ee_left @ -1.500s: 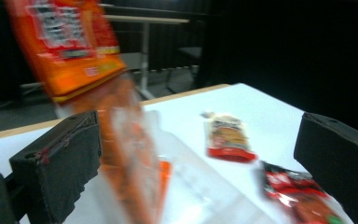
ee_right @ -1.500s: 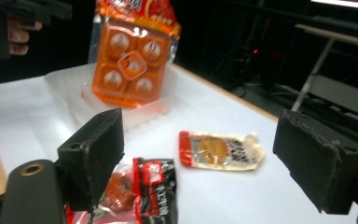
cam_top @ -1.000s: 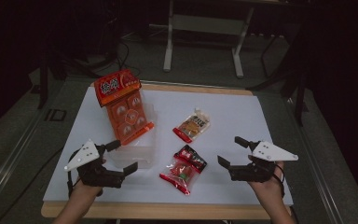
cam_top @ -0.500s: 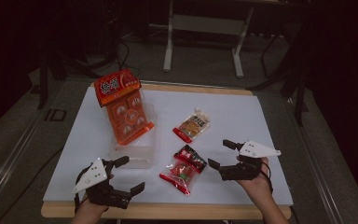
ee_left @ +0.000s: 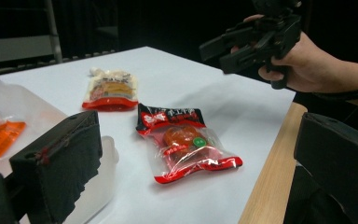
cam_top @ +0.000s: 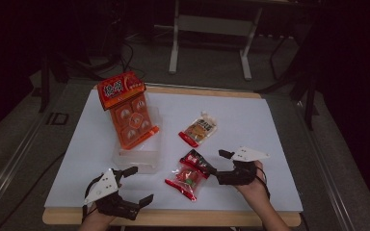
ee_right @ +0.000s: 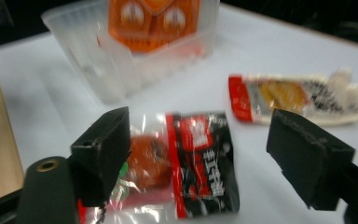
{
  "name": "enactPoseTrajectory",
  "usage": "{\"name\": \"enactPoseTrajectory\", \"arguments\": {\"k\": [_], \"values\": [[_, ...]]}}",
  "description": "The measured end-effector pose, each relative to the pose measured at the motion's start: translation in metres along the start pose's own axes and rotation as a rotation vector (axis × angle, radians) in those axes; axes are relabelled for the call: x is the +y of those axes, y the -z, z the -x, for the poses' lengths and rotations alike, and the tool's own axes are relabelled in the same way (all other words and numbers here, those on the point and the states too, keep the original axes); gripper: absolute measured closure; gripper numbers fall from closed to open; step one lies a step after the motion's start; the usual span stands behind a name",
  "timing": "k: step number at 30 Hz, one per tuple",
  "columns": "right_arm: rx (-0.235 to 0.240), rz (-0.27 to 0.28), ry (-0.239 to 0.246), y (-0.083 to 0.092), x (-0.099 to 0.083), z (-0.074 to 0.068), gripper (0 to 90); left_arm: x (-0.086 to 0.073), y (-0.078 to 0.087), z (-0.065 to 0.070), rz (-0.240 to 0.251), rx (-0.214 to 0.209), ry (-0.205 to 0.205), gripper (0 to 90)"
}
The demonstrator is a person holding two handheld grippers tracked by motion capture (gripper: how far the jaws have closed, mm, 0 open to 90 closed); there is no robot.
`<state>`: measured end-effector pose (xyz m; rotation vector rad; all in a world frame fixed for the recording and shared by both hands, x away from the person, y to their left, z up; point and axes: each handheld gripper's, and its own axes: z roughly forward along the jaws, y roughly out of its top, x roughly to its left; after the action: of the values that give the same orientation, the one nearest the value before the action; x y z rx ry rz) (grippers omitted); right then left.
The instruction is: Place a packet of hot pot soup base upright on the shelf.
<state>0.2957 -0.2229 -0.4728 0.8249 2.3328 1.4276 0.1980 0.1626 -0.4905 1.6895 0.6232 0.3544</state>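
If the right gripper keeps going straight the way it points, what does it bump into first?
Most likely the red snack packet: it lies right ahead, between the open jaws of the right gripper, which have just been closing. Nothing is gripped yet.

The white table [cam_top: 250, 144] is lit brightly from above while the surroundings are left dark. The right gripper view is softened by motion blur; glare is seen on the red snack packet [ee_left: 186, 144].

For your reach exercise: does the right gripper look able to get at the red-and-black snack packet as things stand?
Probably yes. The right gripper sits beside the red-and-black snack packet, its jaws, just closing a little, standing wide on either side of it with nothing between. The yellow snack packet lies apart.
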Motion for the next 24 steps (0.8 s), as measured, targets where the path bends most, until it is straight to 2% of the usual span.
{"name": "enactPoseTrajectory", "arguments": {"k": [2,3,5,10,17,20,24], "values": [[0.011,-0.046,-0.018,-0.007,-0.005,0.002,25.2,-0.002,0.0,0.0,0.013,-0.019,-0.007,1.5],[0.024,-0.073,-0.051,-0.012,-0.01,0.005,28.4,-0.002,0.0,0.0,0.016,-0.023,-0.01,1.5],[0.027,-0.096,-0.058,-0.017,-0.014,0.008,30.9,-0.002,-0.001,0.0,0.021,-0.031,-0.015,1.5],[0.041,-0.118,-0.071,-0.027,-0.021,0.013,30.4,-0.004,-0.003,0.001,-0.005,-0.027,-0.017,1.5],[0.048,-0.176,-0.079,-0.044,-0.028,0.019,29.8,-0.004,-0.003,0.0,-0.001,-0.026,-0.01,1.5],[0.061,-0.221,-0.115,-0.05,-0.032,0.021,29.9,-0.006,-0.003,0.0,-0.005,-0.039,0.002,1.5],[0.052,-0.255,-0.084,-0.055,-0.036,0.02,33.5,-0.007,-0.005,0.0,-0.012,-0.043,0.002,1.5]]}}
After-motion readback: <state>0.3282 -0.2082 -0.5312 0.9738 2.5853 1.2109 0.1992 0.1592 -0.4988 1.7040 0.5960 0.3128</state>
